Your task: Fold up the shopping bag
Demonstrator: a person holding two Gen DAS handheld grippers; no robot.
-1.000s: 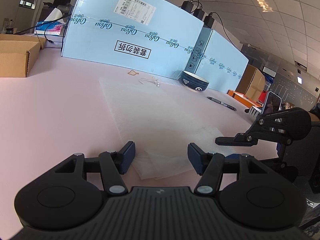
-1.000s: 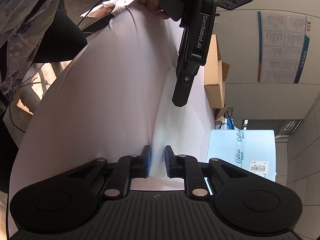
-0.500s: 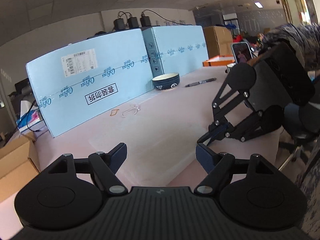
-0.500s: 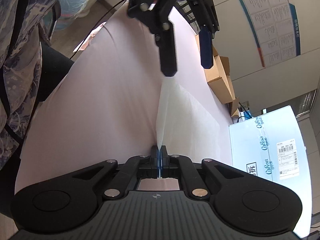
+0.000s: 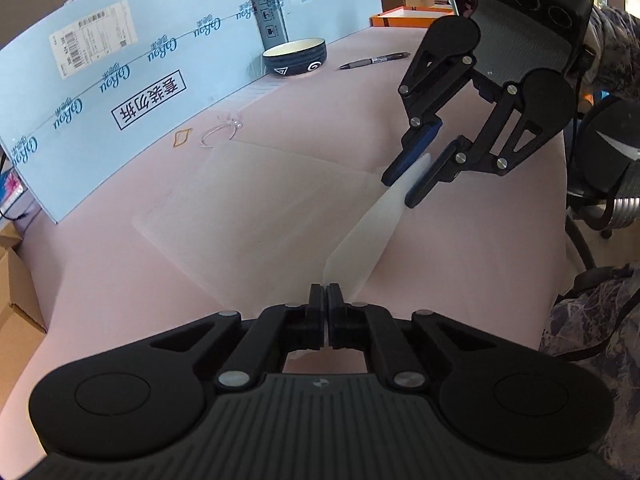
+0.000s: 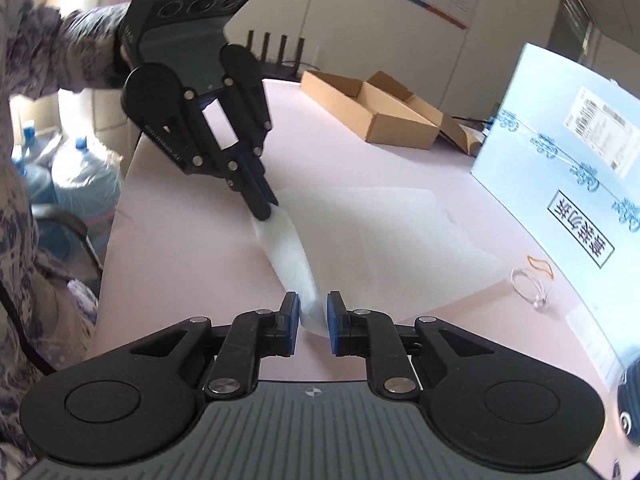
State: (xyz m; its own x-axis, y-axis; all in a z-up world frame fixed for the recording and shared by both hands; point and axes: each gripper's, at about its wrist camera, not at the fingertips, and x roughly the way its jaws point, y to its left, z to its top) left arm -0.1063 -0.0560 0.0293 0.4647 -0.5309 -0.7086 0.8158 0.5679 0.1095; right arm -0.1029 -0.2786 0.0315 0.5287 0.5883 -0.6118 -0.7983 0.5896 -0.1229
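White translucent bag (image 5: pixel 256 204) lies flat on the pink table, mid-scene. Its near edge is lifted off the surface into a taut raised strip.

Blue boxes (image 5: pixel 160 64) wall far side, bowl (image 5: pixel 295 57) nearby

Pink table (image 5: pixel 460 240); on it a white bag (image 5: pixel 260 208), bowl (image 5: pixel 295 57), pen (image 5: pixel 374 60), perhaps rubber bands (image 5: pixel 182 136)

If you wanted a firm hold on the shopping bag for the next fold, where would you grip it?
Pinch the raised near edge of the shopping bag, coming in from the table's front. It is thin film lying flat elsewhere; only this lifted strip between the left gripper and the opening right gripper offers purchase.
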